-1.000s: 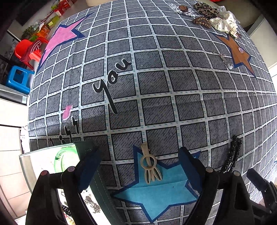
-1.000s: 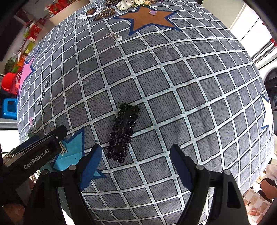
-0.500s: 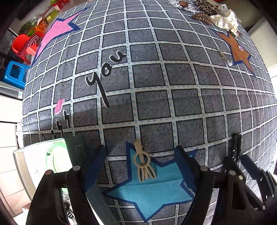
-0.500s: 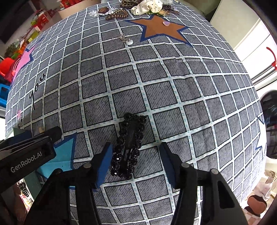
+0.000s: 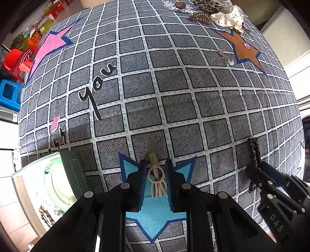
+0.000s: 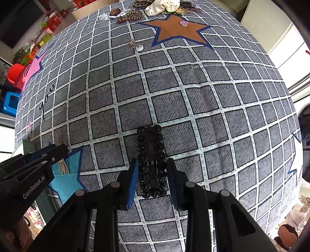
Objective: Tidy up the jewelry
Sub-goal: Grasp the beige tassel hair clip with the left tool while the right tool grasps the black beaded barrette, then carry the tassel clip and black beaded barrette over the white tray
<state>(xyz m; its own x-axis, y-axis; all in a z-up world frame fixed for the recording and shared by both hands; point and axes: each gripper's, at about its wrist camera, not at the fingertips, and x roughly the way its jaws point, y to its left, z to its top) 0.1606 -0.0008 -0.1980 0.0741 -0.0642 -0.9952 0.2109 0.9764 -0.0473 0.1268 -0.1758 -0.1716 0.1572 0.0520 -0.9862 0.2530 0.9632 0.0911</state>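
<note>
Both claws point straight down at a table covered in a grey checked cloth (image 5: 174, 108) with coloured stars printed on it. The left claw (image 5: 155, 182) is closing around a small beige plastic hair clip (image 5: 156, 178) that lies on the light-blue star (image 5: 155, 215); its blue pads (image 5: 142, 184) sit right against the clip's sides, though it's hard to say if they're actually pressing yet. Over on the right, the right claw (image 6: 152, 178) is closing too, with a black beaded rectangular hair clip (image 6: 152, 160) between its pads, lying flat on the cloth; a sliver of a gap seems to remain on each side. At the left claw's near-left sits a box with a dark green edge (image 5: 73, 174) and a chain inside it. Way at the far end of the table there's a pile of other accessories: a white polka-dot scrunchie (image 5: 226, 18), a leopard-print one (image 5: 206, 5), and a brown spiral hair tie (image 5: 199, 18).
</note>
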